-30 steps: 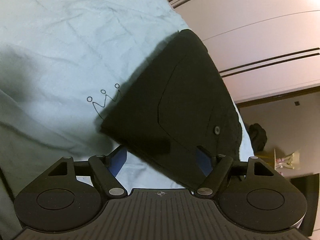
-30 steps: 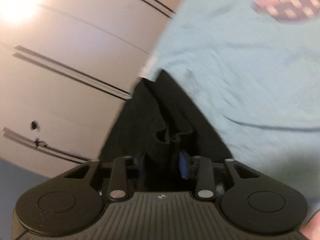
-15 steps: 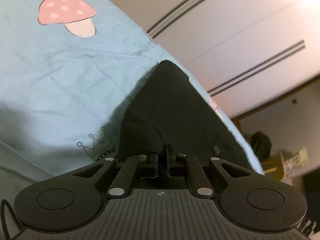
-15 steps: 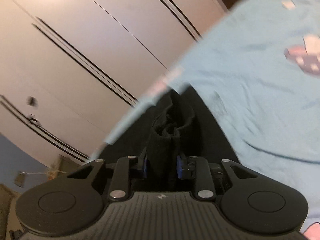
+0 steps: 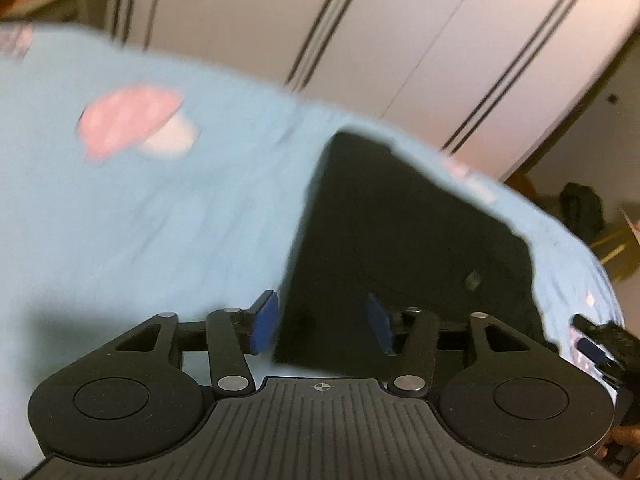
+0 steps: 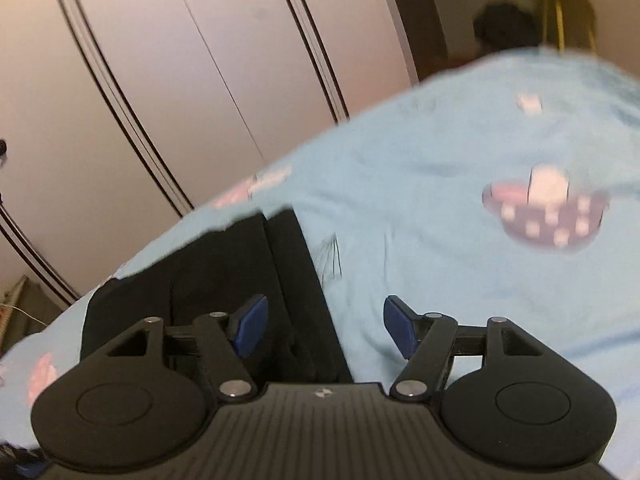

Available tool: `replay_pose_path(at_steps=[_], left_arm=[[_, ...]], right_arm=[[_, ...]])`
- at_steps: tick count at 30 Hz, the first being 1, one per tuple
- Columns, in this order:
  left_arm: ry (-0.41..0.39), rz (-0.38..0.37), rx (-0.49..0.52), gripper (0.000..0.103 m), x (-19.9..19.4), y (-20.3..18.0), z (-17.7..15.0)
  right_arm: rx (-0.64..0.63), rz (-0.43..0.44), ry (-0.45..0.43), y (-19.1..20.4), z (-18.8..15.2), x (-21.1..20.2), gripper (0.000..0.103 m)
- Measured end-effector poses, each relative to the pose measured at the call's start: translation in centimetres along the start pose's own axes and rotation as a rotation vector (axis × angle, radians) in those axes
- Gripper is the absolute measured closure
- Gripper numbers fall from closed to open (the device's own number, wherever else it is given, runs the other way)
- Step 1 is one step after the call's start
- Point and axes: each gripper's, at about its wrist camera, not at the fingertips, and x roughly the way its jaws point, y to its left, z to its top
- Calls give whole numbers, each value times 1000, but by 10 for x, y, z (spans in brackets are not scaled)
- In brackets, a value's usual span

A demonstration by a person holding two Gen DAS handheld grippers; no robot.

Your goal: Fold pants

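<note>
The black pants [image 5: 404, 240] lie folded flat on a light blue bedsheet [image 5: 160, 208]. My left gripper [image 5: 322, 326] is open, its blue pads either side of the pants' near corner, holding nothing. In the right wrist view the pants [image 6: 224, 272] lie at lower left. My right gripper [image 6: 322, 326] is open over their near right edge, the left pad above the cloth and the right pad above the sheet. The right gripper's tip also shows in the left wrist view [image 5: 600, 344].
The sheet carries pink mushroom prints [image 5: 132, 124] [image 6: 544, 212]. White wardrobe doors [image 5: 400, 40] [image 6: 160, 80] stand just beyond the bed's far edge. A dark bag [image 5: 580, 208] and yellow-framed items sit on the floor past the bed corner.
Both grippers were shut on the pants half a second ago. Both have opened and let go, and the pants now lie flat on the sheet. Both views have tilted up.
</note>
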Motion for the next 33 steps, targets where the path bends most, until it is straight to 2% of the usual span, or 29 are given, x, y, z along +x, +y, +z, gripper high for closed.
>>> replay_pose_path(at_steps=[4,5,9,12,15,16,17,19,21,24,25,27,30,33], left_arm=[[-18,-5,114,42,31,-36,28],[-21,2,152,42,46,-49,36],[-18,49,221,41,101,-82,55],[5,112,255,41,143,-92,64],[12,143,308,39,167,-99,68],[8,153,351,39,173,-101,69],[-4,157,390,39,176,-104,69],[-18,165,410,38,177,-105,73],[-18,143,354,39,165,-101,75],[5,48,333,31,138,-94,63],[15,37,333,26,132,-91,56],[54,49,329,22,122,-81,38],[126,142,347,21,117,-70,13],[115,161,386,20,88,-74,2]], right_arm=[[-134,71,10,38,8,23,80],[-181,88,19,50,8,33,83],[-346,101,72,87,7,83,83],[-419,101,79,100,6,97,83],[-464,69,90,101,10,119,94],[-469,50,100,98,14,128,103],[-461,41,103,94,17,134,103],[-395,57,132,83,26,145,103],[-345,63,139,81,29,144,103],[-351,115,85,80,23,110,102],[-359,136,84,77,16,94,101],[-366,155,91,68,4,71,99],[-380,156,130,45,-17,47,98],[-372,174,148,31,-24,28,99]])
